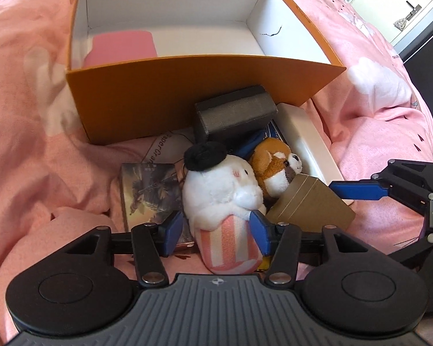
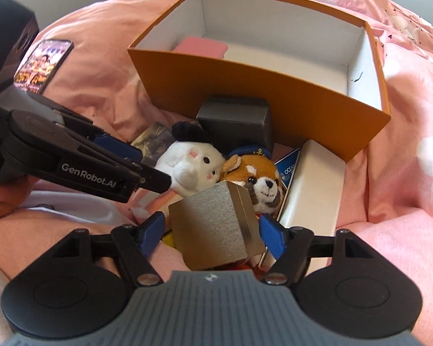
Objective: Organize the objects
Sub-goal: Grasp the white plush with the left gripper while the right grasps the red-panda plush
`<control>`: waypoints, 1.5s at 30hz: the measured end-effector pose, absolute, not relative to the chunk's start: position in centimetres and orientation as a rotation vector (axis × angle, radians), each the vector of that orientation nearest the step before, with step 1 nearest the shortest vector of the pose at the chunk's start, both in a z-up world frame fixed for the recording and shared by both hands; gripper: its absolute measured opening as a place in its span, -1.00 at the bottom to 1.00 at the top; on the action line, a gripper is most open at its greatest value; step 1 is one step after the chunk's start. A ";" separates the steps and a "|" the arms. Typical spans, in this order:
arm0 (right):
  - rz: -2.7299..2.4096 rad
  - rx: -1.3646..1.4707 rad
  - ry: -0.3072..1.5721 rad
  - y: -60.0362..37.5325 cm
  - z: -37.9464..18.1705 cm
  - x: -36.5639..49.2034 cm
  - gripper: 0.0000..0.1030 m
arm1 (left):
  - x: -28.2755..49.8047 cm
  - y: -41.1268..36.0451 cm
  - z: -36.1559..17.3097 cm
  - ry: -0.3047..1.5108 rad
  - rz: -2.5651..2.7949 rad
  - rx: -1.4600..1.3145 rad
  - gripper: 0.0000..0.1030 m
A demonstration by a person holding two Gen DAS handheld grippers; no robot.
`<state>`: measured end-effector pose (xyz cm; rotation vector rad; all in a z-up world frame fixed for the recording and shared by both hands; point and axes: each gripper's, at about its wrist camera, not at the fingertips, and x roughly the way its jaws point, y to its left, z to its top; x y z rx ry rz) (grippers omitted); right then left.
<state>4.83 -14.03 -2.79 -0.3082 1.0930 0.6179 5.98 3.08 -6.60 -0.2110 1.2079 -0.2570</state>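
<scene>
The left hand-held gripper point(image 1: 216, 227) is seen w/ its blue pads either side of a white plush point(image 1: 225, 193); whether the pads press the plush can't be told, as the soft fabric bulges right up to them. The plush is rounded and fuzzy, w/ a black pom-pom cap and a pink-striped lower part.

The right hand-held gripper point(image 2: 213, 230) is spread apart around a gold box point(image 2: 216, 225), a brushed-metal-look cube w/ sharp edges; gaps are seen betw. the pads and its sides, so it isn't gripped.

Just beside the white plush a brown fox-like plush point(image 2: 257, 178) is lying, furry, w/ a white muzzle. Behind both, a dark grey box point(image 1: 233, 112) w/ a matte grainy surface is tilted against the orange cardboard box point(image 1: 187, 86). A white oblong box point(image 2: 314, 187), smooth, is lying at the right of the pile, and a flat picture card point(image 1: 150, 193) at the left.

The orange box is open, white inside, w/ a pink flat item point(image 1: 121, 47) in one corner. Everything is resting on a bed w/ a soft, creased pink quilt point(image 1: 29, 115).
</scene>
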 end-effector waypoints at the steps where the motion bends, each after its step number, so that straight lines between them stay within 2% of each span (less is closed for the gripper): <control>1: 0.620 -0.318 1.100 -13.9 -3.0 4.9 0.43 | 6.1 3.0 -6.8 1.213 -0.255 -0.212 0.26; 7: 0.621 -0.307 1.142 -14.1 -3.9 5.5 0.49 | 7.1 3.0 -8.0 1.236 -0.254 -0.248 0.45; 13: 0.609 -0.206 1.208 -15.4 -4.5 6.4 0.50 | 7.9 2.8 -9.4 1.269 -0.263 -0.280 0.49; 17: 0.611 -0.160 1.234 -15.8 -4.7 6.8 0.50 | 8.2 2.7 -9.8 1.271 -0.259 -0.281 0.45; 25: 0.611 -0.145 1.224 -16.6 -3.6 7.1 0.49 | 7.7 2.7 -9.4 1.253 -0.246 -0.279 0.22; 30: 0.612 -0.099 1.209 -17.6 -2.7 7.6 0.46 | 6.8 2.9 -7.8 1.218 -0.234 -0.256 0.20; 35: 0.596 0.079 1.202 -19.2 -2.1 9.6 0.29 | 5.9 3.9 -5.0 1.135 -0.200 -0.224 0.20; 37: 0.566 0.119 1.212 -19.4 -2.5 10.8 0.14 | 5.7 4.3 -4.1 1.114 -0.192 -0.222 0.20; 45: 0.515 -0.050 1.267 -15.7 -5.4 12.8 0.15 | 5.6 4.5 -2.1 1.053 -0.171 -0.205 0.20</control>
